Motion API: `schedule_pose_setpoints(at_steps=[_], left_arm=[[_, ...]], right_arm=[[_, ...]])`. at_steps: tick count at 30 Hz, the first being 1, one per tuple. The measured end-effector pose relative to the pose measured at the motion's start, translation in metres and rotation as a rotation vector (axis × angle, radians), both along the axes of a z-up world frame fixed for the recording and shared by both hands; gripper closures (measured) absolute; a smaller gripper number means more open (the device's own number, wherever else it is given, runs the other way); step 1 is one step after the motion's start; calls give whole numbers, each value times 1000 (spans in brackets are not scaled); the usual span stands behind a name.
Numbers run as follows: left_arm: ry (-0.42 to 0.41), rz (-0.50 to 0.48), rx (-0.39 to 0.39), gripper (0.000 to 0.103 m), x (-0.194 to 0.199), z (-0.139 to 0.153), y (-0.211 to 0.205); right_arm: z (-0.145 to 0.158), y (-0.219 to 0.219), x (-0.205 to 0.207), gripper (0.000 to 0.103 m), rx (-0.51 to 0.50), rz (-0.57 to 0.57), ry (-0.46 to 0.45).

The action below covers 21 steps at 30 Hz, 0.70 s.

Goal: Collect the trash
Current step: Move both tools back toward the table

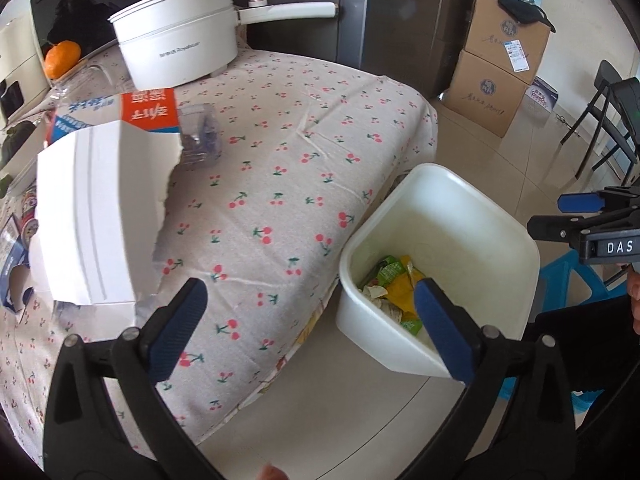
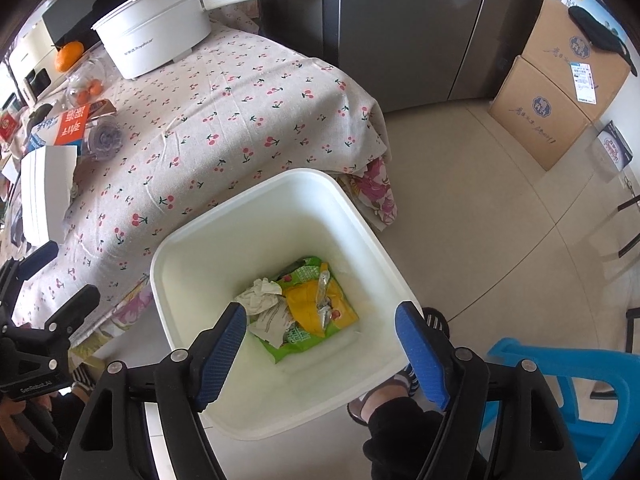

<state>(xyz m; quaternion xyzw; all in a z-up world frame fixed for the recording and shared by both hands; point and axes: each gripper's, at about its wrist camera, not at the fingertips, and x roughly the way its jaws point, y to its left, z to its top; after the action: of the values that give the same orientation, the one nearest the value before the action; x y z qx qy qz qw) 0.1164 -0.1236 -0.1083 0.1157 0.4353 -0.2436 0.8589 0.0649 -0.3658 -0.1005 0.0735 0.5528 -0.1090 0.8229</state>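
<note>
Cherry-print tabletop (image 1: 280, 152), bin (image 2: 192, 240) beside; both grippers (image 1: 310, 308) (image 2: 320, 332) wide open, empty. Could miss the torn white box (image 1: 96, 216), or knock the bin.

The views showed one white bin (image 2: 280, 200), one white electric pot (image 1: 176, 48), two stacked cardboard boxes (image 2: 560, 92), one torn white carton (image 1: 96, 216), one blue plastic chair (image 2: 560, 392) and two hand-held grippers, left (image 1: 308, 316) and right (image 2: 320, 344).
</note>
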Motion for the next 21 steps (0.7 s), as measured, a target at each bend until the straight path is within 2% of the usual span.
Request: schedule_pose_setpoints(at_steps=[3,8,15,21], left_arm=[[26,44,-18,0,3,6,22],[22,175,-54,0,6,19,72],[10,324,-22,0,7,25,137],[-20,400,-5,0,-1,28,181]], right_arm=[[2,9,4,20,-3,18,-6],[4,28,12,19,-5,51,-15],[9,73,28,19,-15,125,-32],[11,125,47,18,-28,216,-49]])
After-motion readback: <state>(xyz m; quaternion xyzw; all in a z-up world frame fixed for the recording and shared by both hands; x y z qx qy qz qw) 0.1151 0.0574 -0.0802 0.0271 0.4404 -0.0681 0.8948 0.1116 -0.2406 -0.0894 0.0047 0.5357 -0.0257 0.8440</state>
